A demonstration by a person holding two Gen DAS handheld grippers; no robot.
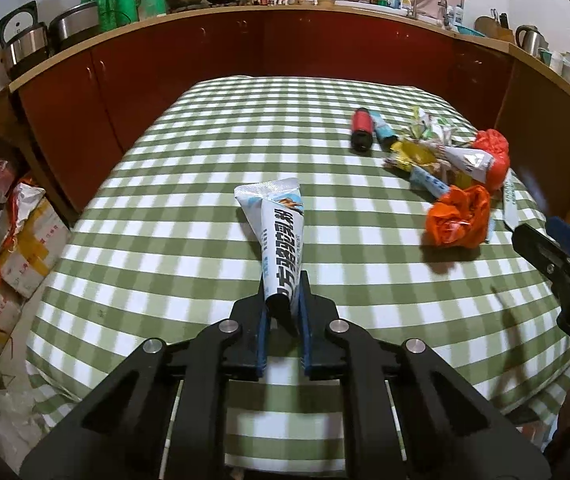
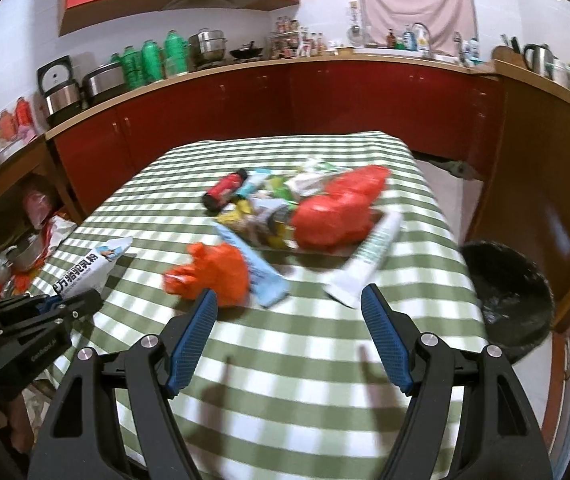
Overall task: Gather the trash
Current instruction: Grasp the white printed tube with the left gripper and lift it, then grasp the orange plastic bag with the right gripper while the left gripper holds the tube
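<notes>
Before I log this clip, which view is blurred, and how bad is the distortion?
Right wrist view: motion blur smears the trash pile, though the open right tongs stay sharp. Left wrist view: crisp, with the print on the white packet in the left tongs legible. Both bow the counter.

The near half and left side of the tabletop [image 2: 285, 360] are left bare, so free passage is offered there. The far right part is blocked by a heap of wrappers [image 2: 281, 208], a red bag [image 2: 337, 216] and a black bottle [image 2: 225, 192]. An orange bag [image 2: 213, 272] lies just ahead. A black bin [image 2: 509, 292] stands beside the right edge.
</notes>
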